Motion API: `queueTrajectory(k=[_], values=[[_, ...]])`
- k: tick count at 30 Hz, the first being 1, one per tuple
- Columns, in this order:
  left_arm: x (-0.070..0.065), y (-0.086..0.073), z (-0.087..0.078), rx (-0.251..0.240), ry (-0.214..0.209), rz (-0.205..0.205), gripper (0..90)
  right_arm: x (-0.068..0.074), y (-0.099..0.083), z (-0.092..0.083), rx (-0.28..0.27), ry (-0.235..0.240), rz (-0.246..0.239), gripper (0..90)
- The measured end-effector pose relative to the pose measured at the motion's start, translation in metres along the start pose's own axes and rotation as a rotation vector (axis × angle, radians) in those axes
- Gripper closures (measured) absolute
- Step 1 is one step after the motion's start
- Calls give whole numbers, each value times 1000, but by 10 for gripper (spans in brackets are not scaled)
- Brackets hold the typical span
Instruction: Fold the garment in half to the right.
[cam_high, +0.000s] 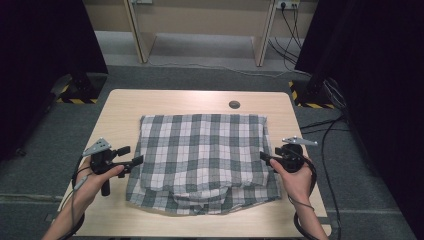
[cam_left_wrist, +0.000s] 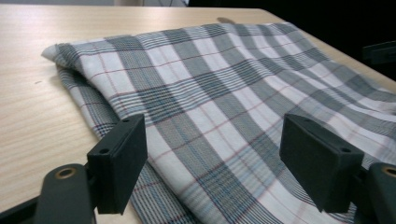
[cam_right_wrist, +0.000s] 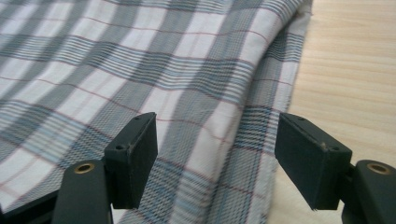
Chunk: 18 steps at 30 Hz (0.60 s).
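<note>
Both black two-jaw grippers, the left gripper and right gripper, are standing wide open, gripping nothing, flanking the folded grey-and-white plaid cloth lying mid-table on the pale wooden table, so each should be pinching its side edge evenly before folding.

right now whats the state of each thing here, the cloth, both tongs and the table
plaid cloth: folded, lying flat on the table, near edge rumpled with a layer tucked under
left tongs: open, at the cloth's left edge, nothing pinched
right tongs: open, at the cloth's right edge, nothing pinched
table: bare light wood around the cloth, small round dark spot near its far edge
</note>
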<state>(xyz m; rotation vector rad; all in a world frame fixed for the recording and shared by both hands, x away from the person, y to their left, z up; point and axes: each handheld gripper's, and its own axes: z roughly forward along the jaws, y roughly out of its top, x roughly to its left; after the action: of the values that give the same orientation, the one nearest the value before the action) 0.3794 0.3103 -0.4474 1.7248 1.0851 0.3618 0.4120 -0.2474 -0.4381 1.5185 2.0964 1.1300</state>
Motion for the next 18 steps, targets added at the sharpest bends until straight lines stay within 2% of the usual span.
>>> queueTrajectory(k=[6, 10, 16, 18], values=[[13, 6, 28, 95, 83, 14, 210, -8, 2, 17, 72, -56, 11, 298], [16, 7, 40, 137, 96, 10, 207, -8, 4, 27, 115, -76, 4, 294], [22, 8, 57, 211, 151, 6, 193, -8, 12, 41, 150, -106, -1, 301], [24, 7, 61, 222, 161, 3, 192, -7, 13, 45, 167, -111, -19, 315]])
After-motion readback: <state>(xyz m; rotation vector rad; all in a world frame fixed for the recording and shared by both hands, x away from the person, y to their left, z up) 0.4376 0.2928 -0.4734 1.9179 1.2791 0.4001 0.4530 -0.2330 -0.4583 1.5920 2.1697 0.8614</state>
